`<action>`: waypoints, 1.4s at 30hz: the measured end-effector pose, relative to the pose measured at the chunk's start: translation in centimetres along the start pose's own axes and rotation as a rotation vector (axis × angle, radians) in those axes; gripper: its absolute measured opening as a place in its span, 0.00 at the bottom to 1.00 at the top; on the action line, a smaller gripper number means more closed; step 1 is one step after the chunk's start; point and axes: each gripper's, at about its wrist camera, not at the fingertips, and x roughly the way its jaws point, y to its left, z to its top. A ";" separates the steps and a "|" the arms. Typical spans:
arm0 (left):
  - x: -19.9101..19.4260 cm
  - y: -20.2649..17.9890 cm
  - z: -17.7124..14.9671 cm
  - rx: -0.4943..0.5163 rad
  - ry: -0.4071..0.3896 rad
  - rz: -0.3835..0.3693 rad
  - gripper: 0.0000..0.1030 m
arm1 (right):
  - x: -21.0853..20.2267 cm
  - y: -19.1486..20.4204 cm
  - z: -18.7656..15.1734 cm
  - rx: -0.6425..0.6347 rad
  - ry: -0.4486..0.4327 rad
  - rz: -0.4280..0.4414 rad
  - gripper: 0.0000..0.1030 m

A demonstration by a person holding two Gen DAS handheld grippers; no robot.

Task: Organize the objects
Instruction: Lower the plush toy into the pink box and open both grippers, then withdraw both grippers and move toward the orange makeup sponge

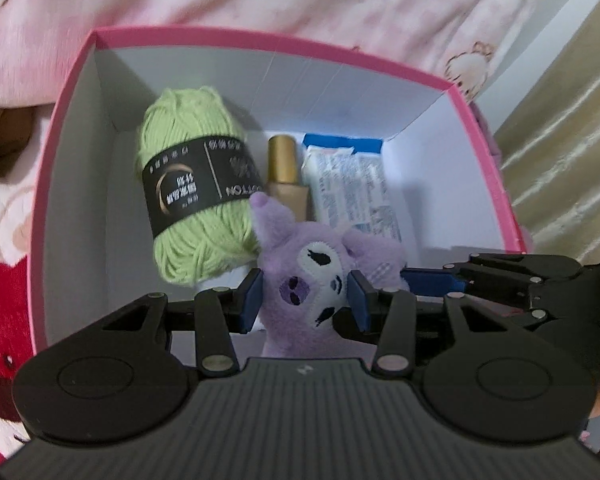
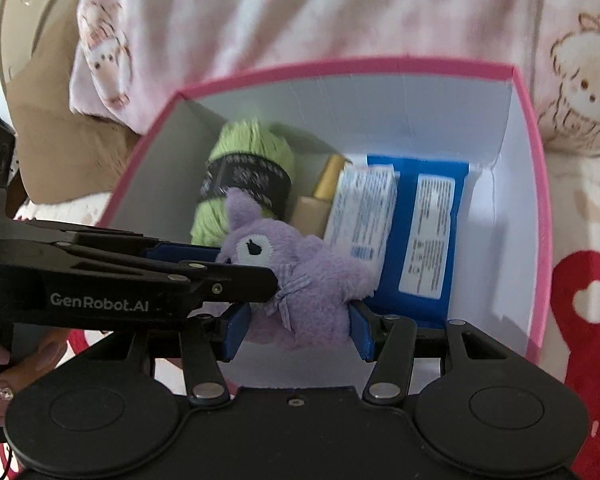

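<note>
Purple plush toy (image 1: pixel 320 280) pinched from both sides: head between pads of left gripper (image 1: pixel 307 300), body between pads of right gripper (image 2: pixel 298 330), held over pink box (image 1: pixel 280 42); ahead inside, green yarn skein (image 1: pixel 196 184), gold-capped bottle (image 1: pixel 286 172), blue-white packets (image 2: pixel 396 220)

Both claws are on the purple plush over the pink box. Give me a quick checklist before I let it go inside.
1. Left claw grips the plush at its head: ok.
2. Right claw grips its body: ok.
3. Plush above the pink box opening: ok.
4. Free floor space in front of the green yarn, gold bottle and white packet: ok.
5. Blue pack clear of the drop spot: cannot tell.
6. Plush touching the box floor: cannot tell.
</note>
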 end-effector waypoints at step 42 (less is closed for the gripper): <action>-19.0 -6.8 -11.8 0.326 -0.090 0.095 0.59 | -19.2 13.3 -11.6 -0.257 -0.137 -0.068 0.70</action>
